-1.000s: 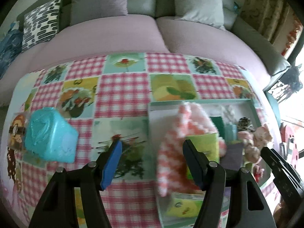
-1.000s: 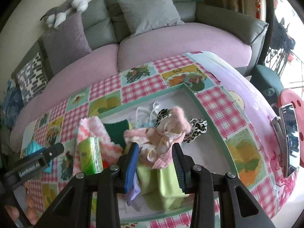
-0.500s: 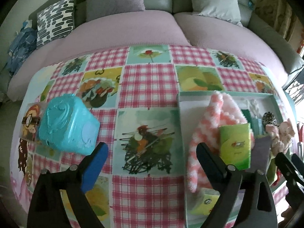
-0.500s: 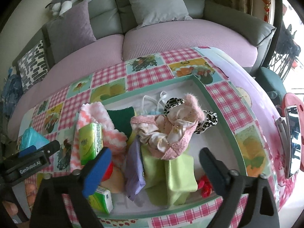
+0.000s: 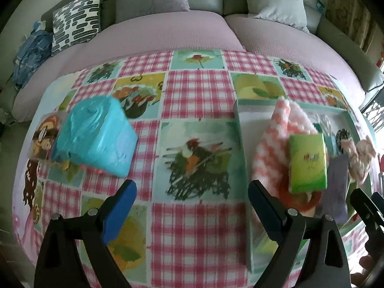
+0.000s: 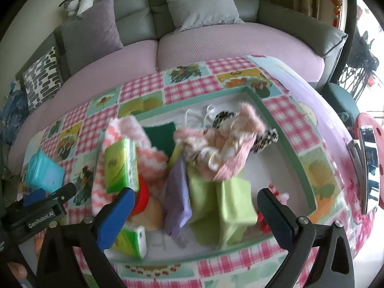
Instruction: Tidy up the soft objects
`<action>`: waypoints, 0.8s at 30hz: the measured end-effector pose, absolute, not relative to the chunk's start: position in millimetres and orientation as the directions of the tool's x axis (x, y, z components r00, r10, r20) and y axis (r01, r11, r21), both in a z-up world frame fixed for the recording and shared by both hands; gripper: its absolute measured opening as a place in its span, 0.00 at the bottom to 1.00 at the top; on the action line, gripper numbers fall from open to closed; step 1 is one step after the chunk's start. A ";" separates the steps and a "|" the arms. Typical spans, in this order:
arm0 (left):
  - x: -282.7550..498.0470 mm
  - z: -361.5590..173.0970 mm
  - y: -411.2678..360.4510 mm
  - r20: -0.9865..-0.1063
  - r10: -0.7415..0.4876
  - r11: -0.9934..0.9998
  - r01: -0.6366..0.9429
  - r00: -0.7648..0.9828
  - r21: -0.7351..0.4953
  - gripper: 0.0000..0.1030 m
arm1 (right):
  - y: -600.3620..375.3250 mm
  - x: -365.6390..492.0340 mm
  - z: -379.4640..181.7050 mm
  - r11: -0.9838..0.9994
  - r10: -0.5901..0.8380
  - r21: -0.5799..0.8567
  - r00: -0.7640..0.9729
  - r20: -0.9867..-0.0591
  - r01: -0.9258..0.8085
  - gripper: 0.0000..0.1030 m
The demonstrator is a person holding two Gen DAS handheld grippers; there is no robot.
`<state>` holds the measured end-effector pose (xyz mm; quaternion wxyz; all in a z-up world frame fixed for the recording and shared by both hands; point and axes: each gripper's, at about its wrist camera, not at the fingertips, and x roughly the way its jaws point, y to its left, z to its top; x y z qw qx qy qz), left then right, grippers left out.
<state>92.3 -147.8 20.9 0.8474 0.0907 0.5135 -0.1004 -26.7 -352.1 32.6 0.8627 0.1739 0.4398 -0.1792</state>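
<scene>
A green-rimmed tray [image 6: 285,141] holds several soft items: a pink-white knitted cloth [image 6: 144,160], a green tissue pack [image 6: 120,165], a pink fuzzy bundle [image 6: 223,148], green cloths [image 6: 223,204] and a purple cloth [image 6: 177,192]. The tray's rim [image 5: 242,158], the knitted cloth [image 5: 271,151] and the tissue pack [image 5: 308,163] also show in the left wrist view. A teal wipes pack [image 5: 93,139] lies on the table at the left. My left gripper [image 5: 192,206] is open and empty above the tablecloth. My right gripper [image 6: 195,211] is open and empty above the tray's front.
The table has a pink checked cloth [image 5: 196,91]. A pink and grey sofa [image 6: 216,43] with cushions stands behind it. A second small tissue pack [image 6: 134,240] lies at the tray's front left. A phone [image 6: 369,165] sits at the table's right edge.
Both grippers opened wide and pulled back. The left gripper let go of the knitted cloth and swung left; the right gripper let go of the pink bundle, which lies in the tray.
</scene>
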 end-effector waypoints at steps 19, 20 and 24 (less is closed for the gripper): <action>43.0 18.7 -78.6 -0.890 -0.056 0.976 0.213 0.453 0.047 0.91 | -279.6 -67.7 26.3 0.917 -0.136 0.101 0.540 -0.830 0.387 1.00; 40.7 18.5 -77.2 -0.889 -0.055 0.976 0.213 0.454 0.048 0.91 | -278.0 -68.7 26.0 0.917 -0.135 0.102 0.540 -0.831 0.385 1.00; 31.7 16.1 -72.8 -0.891 -0.048 0.975 0.214 0.452 0.056 0.91 | -271.6 -72.1 20.0 0.920 -0.133 0.093 0.526 -0.840 0.382 1.00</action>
